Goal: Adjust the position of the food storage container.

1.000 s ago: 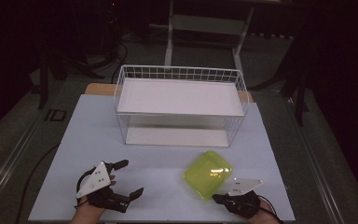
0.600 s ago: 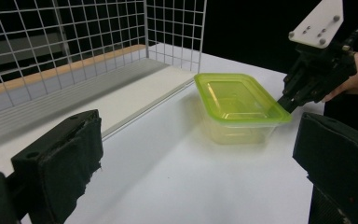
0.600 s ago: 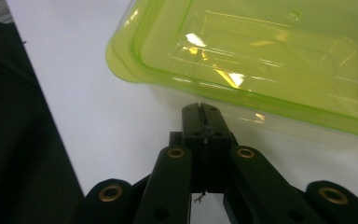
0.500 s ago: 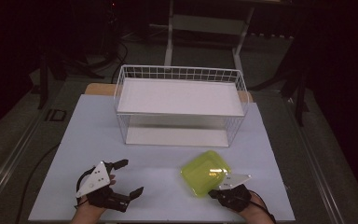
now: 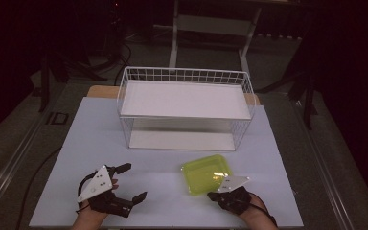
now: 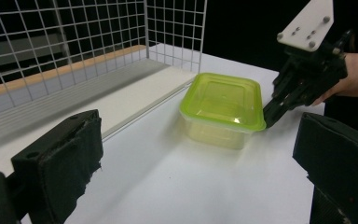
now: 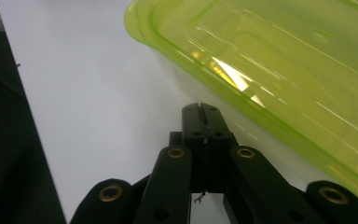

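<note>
A yellow-green lidded plastic container (image 5: 206,173) sits on the white table, in front of the wire basket (image 5: 184,75). My right gripper (image 5: 212,194) is at its near right corner. In the right gripper view its jaws (image 7: 203,109) are pressed together with nothing between them, the tips just under the container's rim (image 7: 242,107). The left gripper view shows the right gripper (image 6: 269,115) touching the container (image 6: 223,100) at that corner. My left gripper (image 5: 135,180) rests at the near left of the table, open and holding nothing, with its pads (image 6: 58,163) wide apart.
The white wire basket holds a white shelf board (image 5: 184,99) and stands across the middle of the table (image 5: 91,129). A wooden strip (image 5: 100,91) shows behind it. Dark floor and a stand's legs (image 5: 175,43) lie beyond the table's far edge.
My right gripper has slid left up to the container's near corner, and the container has shifted slightly left and away. The left gripper has stayed put.
</note>
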`<state>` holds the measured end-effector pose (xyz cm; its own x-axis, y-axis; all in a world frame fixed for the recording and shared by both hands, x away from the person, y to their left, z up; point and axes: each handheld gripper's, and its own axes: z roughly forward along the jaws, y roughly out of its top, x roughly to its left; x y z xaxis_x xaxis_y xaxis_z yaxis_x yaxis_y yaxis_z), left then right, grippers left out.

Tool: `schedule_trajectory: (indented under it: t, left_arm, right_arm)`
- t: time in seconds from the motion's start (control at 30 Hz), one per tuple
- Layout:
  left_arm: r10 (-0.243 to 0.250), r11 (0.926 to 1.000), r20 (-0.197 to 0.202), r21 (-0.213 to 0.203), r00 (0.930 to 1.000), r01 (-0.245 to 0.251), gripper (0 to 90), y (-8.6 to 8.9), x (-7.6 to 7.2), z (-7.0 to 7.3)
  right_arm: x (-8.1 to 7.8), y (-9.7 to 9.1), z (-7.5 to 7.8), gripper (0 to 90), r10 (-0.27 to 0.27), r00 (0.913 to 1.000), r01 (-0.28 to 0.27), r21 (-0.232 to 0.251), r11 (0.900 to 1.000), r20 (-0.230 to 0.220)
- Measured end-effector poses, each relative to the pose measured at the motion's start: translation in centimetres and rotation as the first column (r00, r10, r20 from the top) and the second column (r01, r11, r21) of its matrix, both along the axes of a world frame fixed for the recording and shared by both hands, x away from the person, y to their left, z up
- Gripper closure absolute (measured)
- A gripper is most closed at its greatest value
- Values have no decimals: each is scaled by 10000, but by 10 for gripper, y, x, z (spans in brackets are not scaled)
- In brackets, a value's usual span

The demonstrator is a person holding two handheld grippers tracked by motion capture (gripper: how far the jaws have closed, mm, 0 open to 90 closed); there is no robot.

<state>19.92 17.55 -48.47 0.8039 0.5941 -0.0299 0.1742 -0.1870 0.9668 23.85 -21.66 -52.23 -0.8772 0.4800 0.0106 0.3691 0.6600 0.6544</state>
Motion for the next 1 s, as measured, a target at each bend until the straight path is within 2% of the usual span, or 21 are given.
schedule_trajectory:
  t: [0.07,0.13,0.17,0.2,0.23,0.27,0.33,0.43,0.57,0.63,0.67,0.8,1.0]
  left_arm:
    - [67,10000,-37,-60,10000,-67,22,1,1,-1]
    - [91,9999,-58,-97,9999,-92,22,2,2,-1]
    - [94,9999,-58,-98,9999,-95,22,3,2,-1]
    - [90,9999,-53,-97,9999,-90,22,3,2,-1]
    - [90,9999,-53,-97,9999,-90,22,3,2,-1]
    - [95,9999,-49,-102,9999,-95,22,3,1,-1]
    - [113,9999,-63,-84,9999,-113,22,3,1,-1]
    - [116,9999,-64,-68,9999,-117,22,3,1,-1]
    - [113,9999,-66,-57,9999,-113,22,3,1,-1]
    - [119,9999,-69,-45,9999,-119,22,3,1,-1]
    - [124,9999,-87,-43,9999,-124,22,3,1,-1]
    - [101,9999,-118,-1,9999,-101,22,2,0,-2]
    - [151,9999,-132,-53,9998,-152,22,3,0,-2]
  right_arm:
    - [0,-7,1,900,-121,9999,121,0,9999,53]
    - [0,-22,3,900,-472,9988,473,-81,9988,117]
    - [3,-39,3,900,-953,9954,955,-150,9953,113]
    - [5,-47,3,900,-1203,9926,1206,-177,9925,162]
    - [5,-47,3,900,-1203,9926,1206,-177,9925,162]
    - [13,-59,3,900,-1718,9847,1727,-291,9845,304]
    - [20,-65,2,900,-2099,9766,2116,-348,9767,474]
    - [34,-70,-2,900,-2471,9678,2482,-204,9685,478]
    - [41,-67,-6,900,-2424,9696,2432,-226,9697,348]
    - [42,-62,-7,900,-2261,9736,2267,-202,9737,300]
    - [41,-59,-7,900,-2079,9779,2081,-71,9781,216]
    - [36,-55,-8,900,-1864,9825,1864,-76,9824,51]
    - [32,-49,-11,900,-1686,9857,1685,70,9857,27]
